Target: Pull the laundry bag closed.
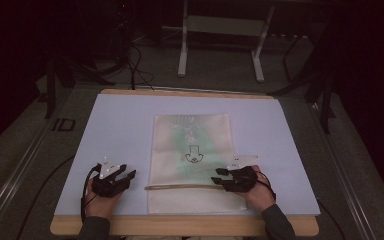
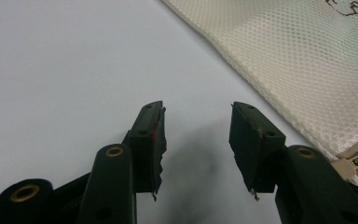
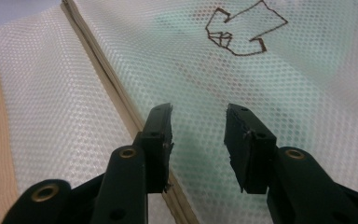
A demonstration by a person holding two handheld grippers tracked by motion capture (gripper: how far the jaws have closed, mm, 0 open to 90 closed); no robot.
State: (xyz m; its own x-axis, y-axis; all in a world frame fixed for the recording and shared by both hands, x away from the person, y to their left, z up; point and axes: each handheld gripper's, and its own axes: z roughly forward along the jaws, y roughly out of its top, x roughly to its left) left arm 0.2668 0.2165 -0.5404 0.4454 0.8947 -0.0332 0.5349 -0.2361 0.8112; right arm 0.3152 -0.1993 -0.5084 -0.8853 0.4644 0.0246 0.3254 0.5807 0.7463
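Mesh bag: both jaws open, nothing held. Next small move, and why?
Probably bring the left gripper a little toward the zipper pull and close on it. Its jaws stand open over bare mat, with the pull just beside them at the edge of the mesh bag. The right gripper hangs open over the mesh next to the zipper, placed to pin the bag.

one mesh bag (image 1: 190, 150), two grippers (image 1: 111, 179) (image 1: 232, 179)

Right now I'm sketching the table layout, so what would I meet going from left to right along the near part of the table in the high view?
Left gripper → bare blue mat → mesh bag with its zipper → right gripper.
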